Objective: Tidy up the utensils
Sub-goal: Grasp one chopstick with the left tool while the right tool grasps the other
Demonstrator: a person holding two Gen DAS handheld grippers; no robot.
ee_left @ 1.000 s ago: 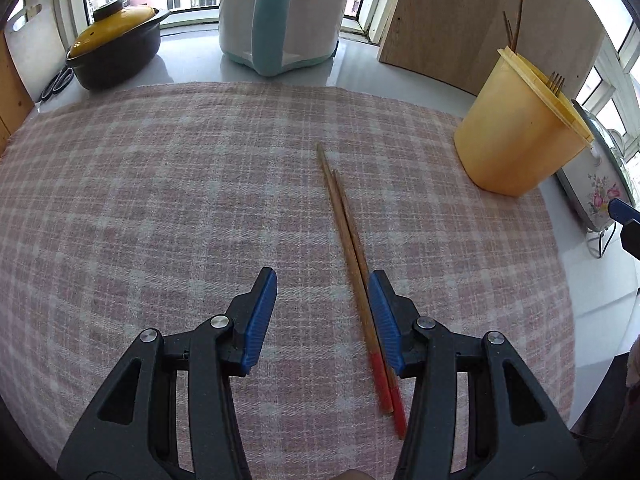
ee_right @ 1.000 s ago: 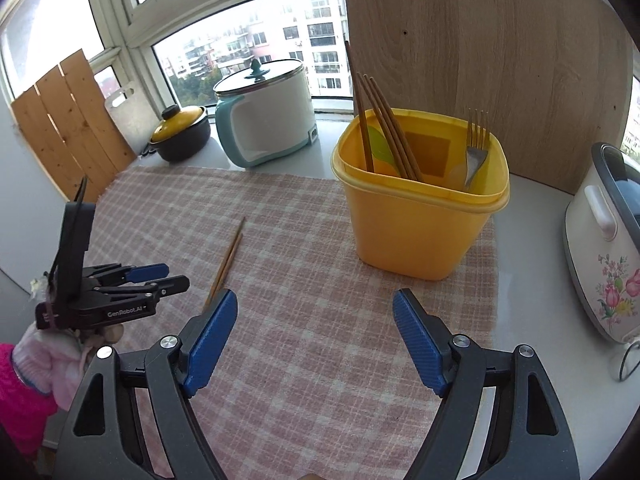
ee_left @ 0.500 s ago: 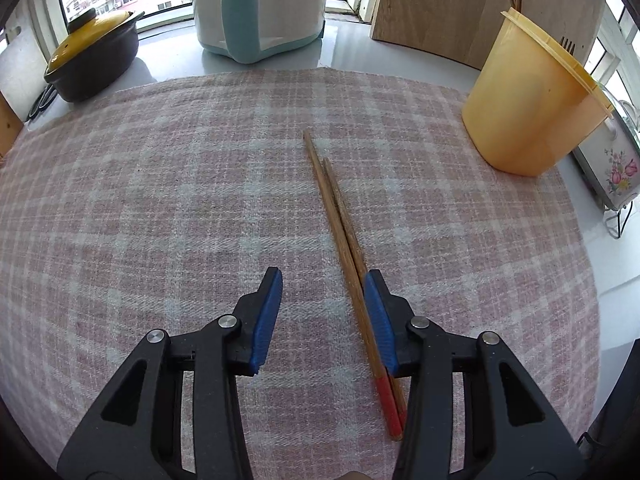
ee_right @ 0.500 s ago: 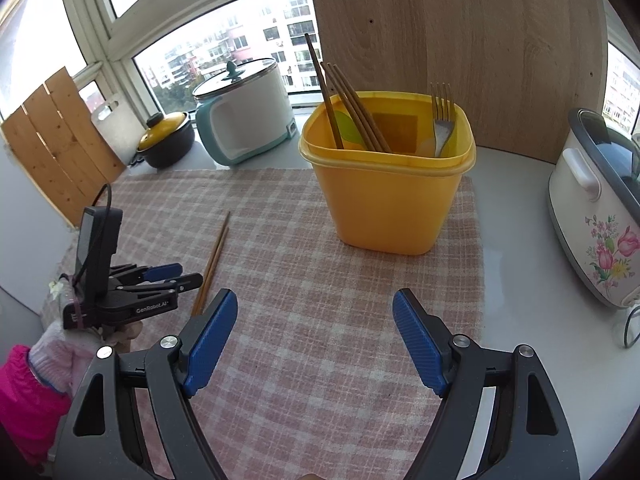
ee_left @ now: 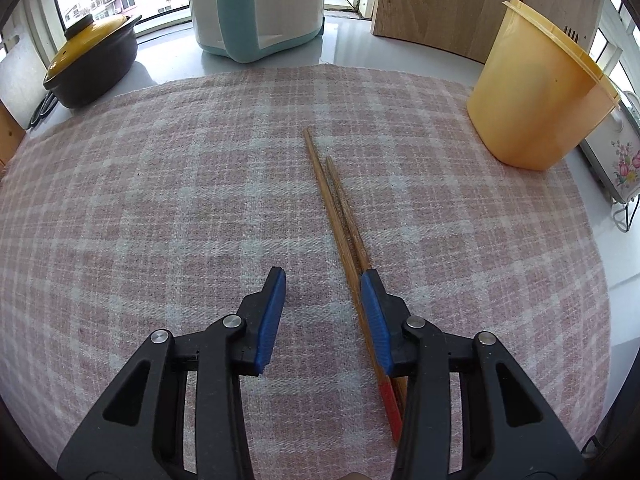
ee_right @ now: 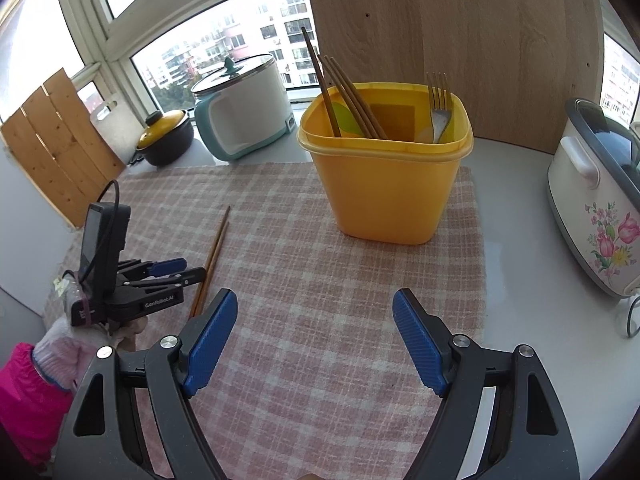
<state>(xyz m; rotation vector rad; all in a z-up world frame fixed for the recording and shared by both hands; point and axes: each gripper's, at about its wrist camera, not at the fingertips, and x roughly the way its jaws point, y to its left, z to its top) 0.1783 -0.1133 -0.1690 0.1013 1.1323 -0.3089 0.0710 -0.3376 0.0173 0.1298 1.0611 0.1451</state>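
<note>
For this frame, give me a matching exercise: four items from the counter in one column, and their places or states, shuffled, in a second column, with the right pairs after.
Column one:
1. pair of wooden chopsticks with red ends
2. metal fork
3. black pot with a yellow lid
4. right gripper

Column two:
A. by the window, beside the white and teal cooker
B. open, nothing between its fingers
C. lying flat on the pink checked cloth
D. standing, tines up, in the yellow plastic container

Pairs: 1-C, 2-D, 3-A, 4-B

"GenRobot.AI" on left gripper (ee_right: 192,270)
</note>
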